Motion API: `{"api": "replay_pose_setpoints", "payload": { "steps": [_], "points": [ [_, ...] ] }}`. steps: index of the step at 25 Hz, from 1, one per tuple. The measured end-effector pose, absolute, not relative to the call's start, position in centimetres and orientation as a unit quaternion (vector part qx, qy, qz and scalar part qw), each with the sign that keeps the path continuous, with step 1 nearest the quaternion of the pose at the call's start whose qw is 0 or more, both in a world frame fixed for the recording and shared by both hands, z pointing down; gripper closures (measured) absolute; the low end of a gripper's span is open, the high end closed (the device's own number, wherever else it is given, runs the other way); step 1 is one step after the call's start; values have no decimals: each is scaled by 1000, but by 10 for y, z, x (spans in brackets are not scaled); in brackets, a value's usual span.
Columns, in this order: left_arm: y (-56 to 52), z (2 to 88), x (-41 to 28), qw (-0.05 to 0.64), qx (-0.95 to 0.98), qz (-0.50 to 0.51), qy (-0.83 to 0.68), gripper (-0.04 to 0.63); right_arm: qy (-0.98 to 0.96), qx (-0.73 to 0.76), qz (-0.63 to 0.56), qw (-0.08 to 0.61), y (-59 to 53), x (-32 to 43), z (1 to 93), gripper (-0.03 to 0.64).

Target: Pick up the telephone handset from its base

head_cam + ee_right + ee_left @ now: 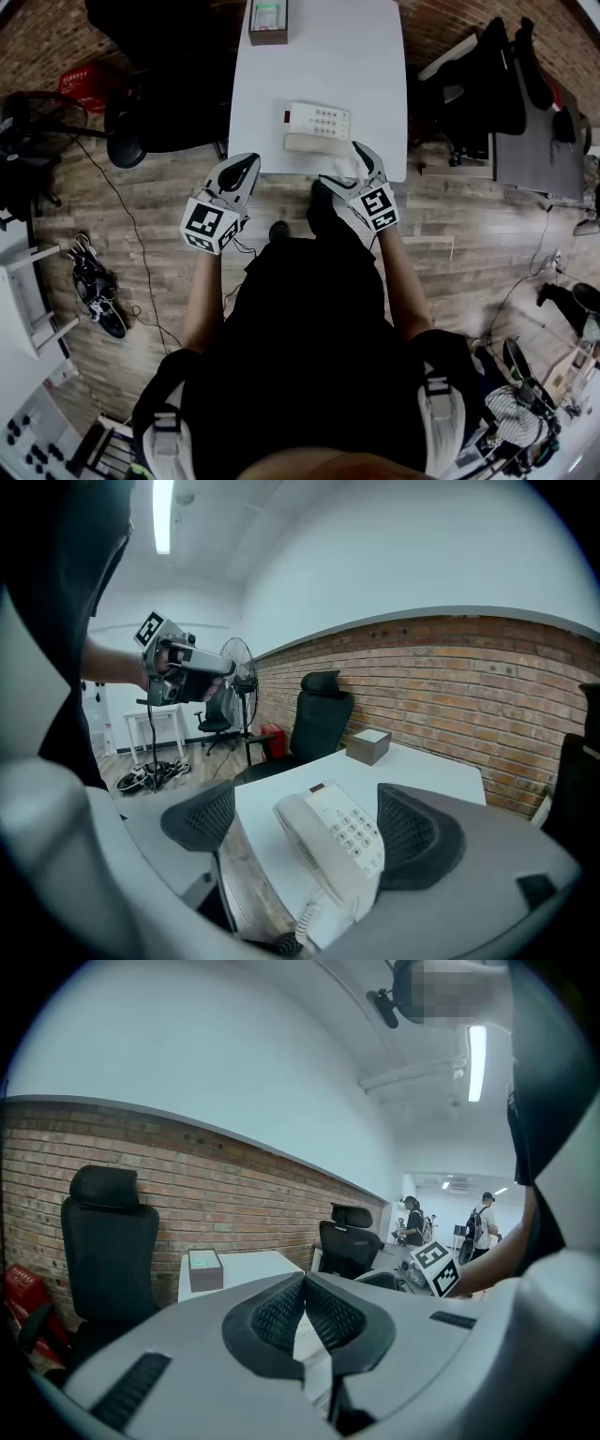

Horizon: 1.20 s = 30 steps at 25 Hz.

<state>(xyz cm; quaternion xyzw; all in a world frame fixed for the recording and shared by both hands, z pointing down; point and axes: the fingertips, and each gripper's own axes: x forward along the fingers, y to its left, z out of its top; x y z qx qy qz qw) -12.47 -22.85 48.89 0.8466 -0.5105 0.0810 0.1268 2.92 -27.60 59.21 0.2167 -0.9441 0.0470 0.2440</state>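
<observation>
White plastic telephone handset (317,142) lay on keypad base (319,120) at white worktop's (375,56) 6 o'clock edge. Your right gripper (349,169) jaws stood wide, empty, framing it; left gripper (239,173) jaws pressed together, empty. Likely light, rigid, slick: take mid-handle.

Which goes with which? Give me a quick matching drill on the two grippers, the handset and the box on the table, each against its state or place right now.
Things:
1. left gripper
2. right gripper
3. telephone handset
4. small box

States or places:
A. lying on its base
B. jaws apart, handset ahead of them, not gripped
C. at the far end of the table
D. jaws together, nothing held

Pairs: 1-D, 2-B, 3-A, 4-C.
</observation>
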Motion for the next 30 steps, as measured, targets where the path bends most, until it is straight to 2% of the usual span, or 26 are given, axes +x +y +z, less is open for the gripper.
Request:
{"api": "replay_pose_setpoints", "payload": {
  "steps": [30],
  "points": [
    [-232, 506, -146, 164, 749, 73, -637, 577, -938, 19, -4, 347, -313, 10, 671, 164]
  ]
}}
